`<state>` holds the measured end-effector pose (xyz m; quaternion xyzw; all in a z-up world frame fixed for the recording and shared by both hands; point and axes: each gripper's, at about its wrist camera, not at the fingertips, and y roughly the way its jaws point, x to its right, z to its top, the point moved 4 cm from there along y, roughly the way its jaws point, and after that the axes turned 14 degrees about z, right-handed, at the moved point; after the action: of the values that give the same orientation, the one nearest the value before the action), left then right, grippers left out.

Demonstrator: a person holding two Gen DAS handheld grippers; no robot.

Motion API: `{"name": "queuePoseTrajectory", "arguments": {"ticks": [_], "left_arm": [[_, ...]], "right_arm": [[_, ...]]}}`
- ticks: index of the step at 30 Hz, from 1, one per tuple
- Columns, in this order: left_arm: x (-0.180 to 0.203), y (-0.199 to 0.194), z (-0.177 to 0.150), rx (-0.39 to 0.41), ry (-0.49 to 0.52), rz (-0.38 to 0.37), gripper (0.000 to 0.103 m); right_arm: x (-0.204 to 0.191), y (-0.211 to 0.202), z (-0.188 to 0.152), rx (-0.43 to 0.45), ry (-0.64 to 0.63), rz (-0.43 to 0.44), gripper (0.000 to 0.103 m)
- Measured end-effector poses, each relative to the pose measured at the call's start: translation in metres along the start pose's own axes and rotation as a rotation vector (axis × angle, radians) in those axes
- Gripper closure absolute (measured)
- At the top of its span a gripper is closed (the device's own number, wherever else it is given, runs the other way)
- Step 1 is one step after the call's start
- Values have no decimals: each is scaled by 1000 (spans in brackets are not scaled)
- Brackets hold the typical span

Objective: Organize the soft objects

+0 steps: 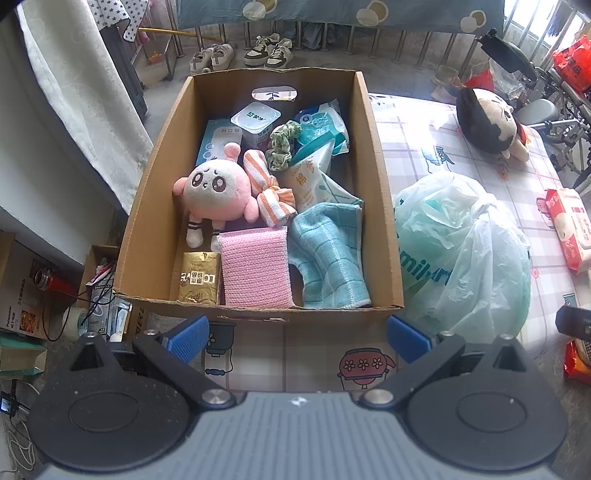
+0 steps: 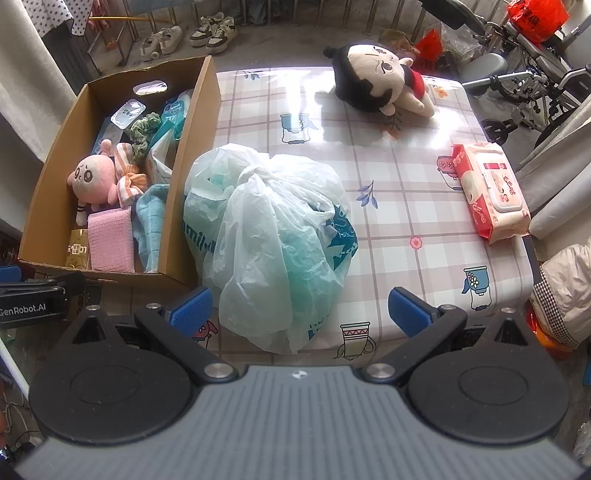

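Note:
A cardboard box [image 1: 376,155] [image 2: 192,147] stands on the table's left side. It holds a pink plush [image 1: 218,188] [image 2: 92,179], a striped orange cloth [image 1: 266,184], a pink sponge cloth [image 1: 256,267], a blue towel [image 1: 327,254], a green scrunchie [image 1: 282,146] and packets. A knotted plastic bag [image 2: 273,236] [image 1: 461,247] lies right of the box. A black-haired doll [image 2: 376,79] [image 1: 487,123] lies at the far side. A wet-wipes pack [image 2: 491,188] lies at the right edge. My left gripper [image 1: 297,334] is open before the box's near wall. My right gripper [image 2: 301,308] is open, its jaws either side of the bag's near end.
The table [image 2: 406,221] has a checked cloth. Shoes [image 2: 192,31] and railing stand beyond it. A wheelchair [image 2: 535,92] and bags are at the right. Boxes and cables [image 1: 55,295] lie on the floor at the left.

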<state>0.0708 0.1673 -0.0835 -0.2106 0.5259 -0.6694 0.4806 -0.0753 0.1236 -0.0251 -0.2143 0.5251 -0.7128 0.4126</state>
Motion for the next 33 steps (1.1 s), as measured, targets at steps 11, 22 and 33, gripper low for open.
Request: {"name": "queuePoseTrajectory", "arguments": {"ticks": [11,22,33], "left_arm": [[3,0,0,5,13,14,0],[6,-1,0,1,20,24,0],[11,1,0,-6,36,28,0]], "right_arm": [[3,1,2,1,-8,2,1],[5,4,3,-1,-10,5,1],[10,4,2,-10,2,1,1]]}}
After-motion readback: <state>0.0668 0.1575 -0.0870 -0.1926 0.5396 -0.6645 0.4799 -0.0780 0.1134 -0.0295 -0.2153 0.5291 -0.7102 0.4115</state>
